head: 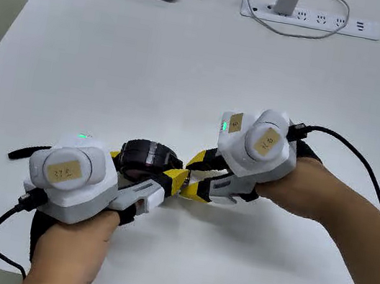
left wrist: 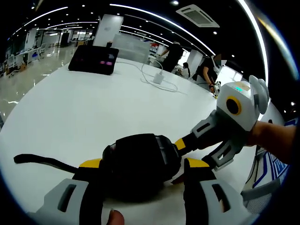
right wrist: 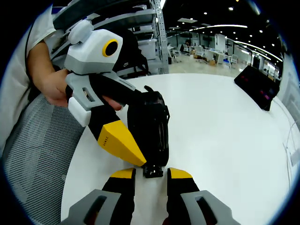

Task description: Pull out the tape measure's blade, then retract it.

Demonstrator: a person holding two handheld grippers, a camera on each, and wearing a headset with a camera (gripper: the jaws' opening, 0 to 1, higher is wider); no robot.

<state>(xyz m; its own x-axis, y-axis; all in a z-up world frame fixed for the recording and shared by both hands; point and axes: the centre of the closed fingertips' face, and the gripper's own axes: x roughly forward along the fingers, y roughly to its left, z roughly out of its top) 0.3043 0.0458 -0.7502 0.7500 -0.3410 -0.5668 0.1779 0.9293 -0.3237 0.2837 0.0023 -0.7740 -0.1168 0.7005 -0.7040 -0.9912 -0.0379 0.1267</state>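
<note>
White workbench (head: 189, 62): left gripper (left wrist: 143, 165) clamps the rigid tape measure (head: 147, 158); right gripper (head: 193, 177), jaws narrowly apart, flanks its small blade tab (right wrist: 153, 171), the likely hold.

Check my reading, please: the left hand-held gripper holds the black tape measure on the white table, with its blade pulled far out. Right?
Only the blade is wrong: it is not pulled out. In the right gripper view its end hook sits right against the tape measure case, between the right hand-held gripper's jaws. The left hand-held gripper does hold it on the white table.
</note>
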